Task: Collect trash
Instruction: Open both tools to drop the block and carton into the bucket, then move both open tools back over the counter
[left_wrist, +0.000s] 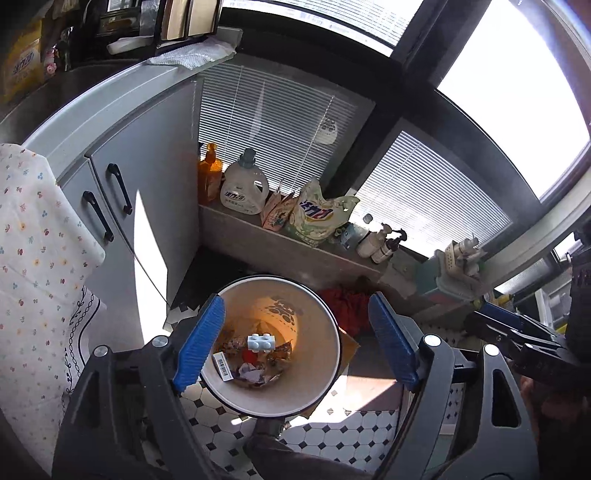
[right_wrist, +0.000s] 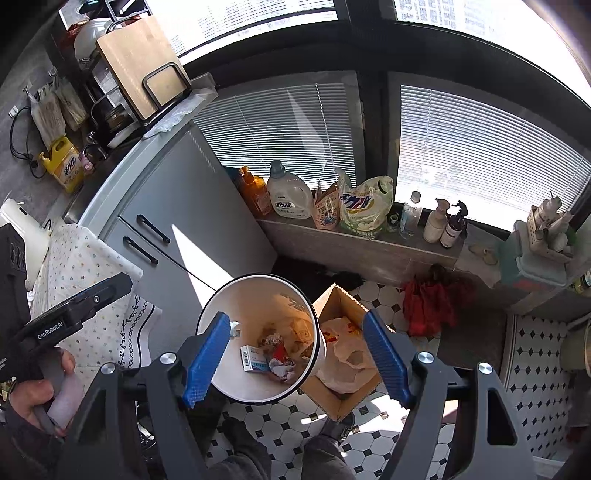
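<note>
Bin (left_wrist: 328, 384) round and white on tiled floor, crumpled paper, small carton (right_wrist: 253, 359) and grey toy brick (left_wrist: 261, 341) inside, left gripper (left_wrist: 295, 347) above it, jaws spread and empty, right gripper (right_wrist: 295, 354) likewise wide apart, cardboard box (right_wrist: 341, 402) touching bin.

Harsh window (left_wrist: 517, 92) glare – deep shadows, heavy fisheye edge warping.
</note>
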